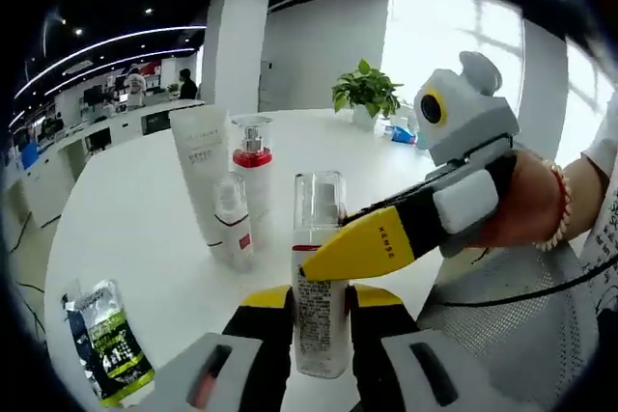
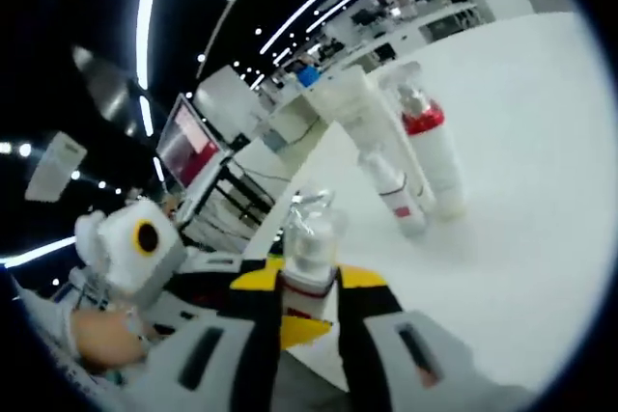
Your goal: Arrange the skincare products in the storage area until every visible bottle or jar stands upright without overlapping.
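In the left gripper view, the left claw [image 1: 320,308] rises from the bottom with its yellow-tipped jaws closed on either side of a clear pump bottle [image 1: 320,277] that stands upright on the round white surface [image 1: 145,229]. The right claw [image 1: 372,243] reaches in from the right, held by a hand [image 1: 526,205] with a beaded bracelet, and one yellow jaw lies across the front of the same bottle at its red collar. Behind it stand a tall white tube [image 1: 202,166], a red-collared bottle [image 1: 252,173] and a small bottle with a red label [image 1: 233,222], close together and upright. A green sachet [image 1: 108,343] lies flat near the left edge of the surface, well apart from them, and a potted plant [image 1: 366,91] stands at the far side. In the right gripper view, the right claw [image 2: 307,301] has its jaws clamped on the pump bottle [image 2: 309,248] just under the clear cap. The white tube [image 2: 357,113], the red-collared bottle [image 2: 427,147] and the small bottle [image 2: 394,190] appear beyond it, tilted with the camera. The left claw's body shows at the lower left beside a hand [image 2: 101,335], and a monitor [image 2: 188,147] stands past the surface's edge.
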Demonstrator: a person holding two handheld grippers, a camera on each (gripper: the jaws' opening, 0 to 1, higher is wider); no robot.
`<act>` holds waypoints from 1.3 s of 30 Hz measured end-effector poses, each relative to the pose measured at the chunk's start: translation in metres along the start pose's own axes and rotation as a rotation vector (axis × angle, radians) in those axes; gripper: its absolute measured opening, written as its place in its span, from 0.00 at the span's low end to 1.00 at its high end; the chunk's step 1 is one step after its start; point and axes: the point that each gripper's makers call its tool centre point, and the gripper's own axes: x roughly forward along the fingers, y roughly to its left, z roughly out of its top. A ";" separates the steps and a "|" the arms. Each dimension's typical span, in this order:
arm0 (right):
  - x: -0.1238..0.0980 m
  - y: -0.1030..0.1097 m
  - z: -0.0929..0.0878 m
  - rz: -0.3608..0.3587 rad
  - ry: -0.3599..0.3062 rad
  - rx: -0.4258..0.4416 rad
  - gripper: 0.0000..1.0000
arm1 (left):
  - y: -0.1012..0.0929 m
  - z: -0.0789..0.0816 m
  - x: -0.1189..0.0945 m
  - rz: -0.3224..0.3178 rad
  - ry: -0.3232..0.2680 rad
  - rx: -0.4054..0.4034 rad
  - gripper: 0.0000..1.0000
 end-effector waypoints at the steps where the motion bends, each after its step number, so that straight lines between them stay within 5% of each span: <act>1: 0.001 0.001 0.000 -0.001 0.003 -0.010 0.20 | 0.000 -0.001 0.000 0.001 0.005 -0.003 0.22; 15: 0.002 -0.005 -0.001 -0.003 -0.031 0.129 0.20 | 0.007 -0.002 0.000 0.136 0.016 0.182 0.21; 18: 0.001 -0.010 0.000 -0.056 -0.035 0.063 0.21 | 0.008 -0.005 0.001 0.145 0.031 0.208 0.21; 22: 0.004 -0.009 0.001 -0.040 -0.044 0.091 0.20 | 0.011 -0.003 0.000 0.157 0.026 0.215 0.21; 25: 0.004 -0.010 -0.002 -0.050 -0.025 0.070 0.20 | 0.007 -0.009 0.002 0.104 0.042 0.141 0.22; 29: 0.003 -0.011 -0.004 -0.060 -0.015 0.050 0.19 | 0.008 -0.009 0.003 0.110 0.036 0.156 0.22; 33: 0.001 -0.015 -0.002 -0.103 -0.013 -0.025 0.19 | 0.011 0.001 0.000 0.130 -0.024 0.168 0.31; 39: -0.005 -0.024 0.006 -0.172 -0.028 -0.116 0.19 | 0.017 0.001 0.000 0.138 -0.017 0.141 0.38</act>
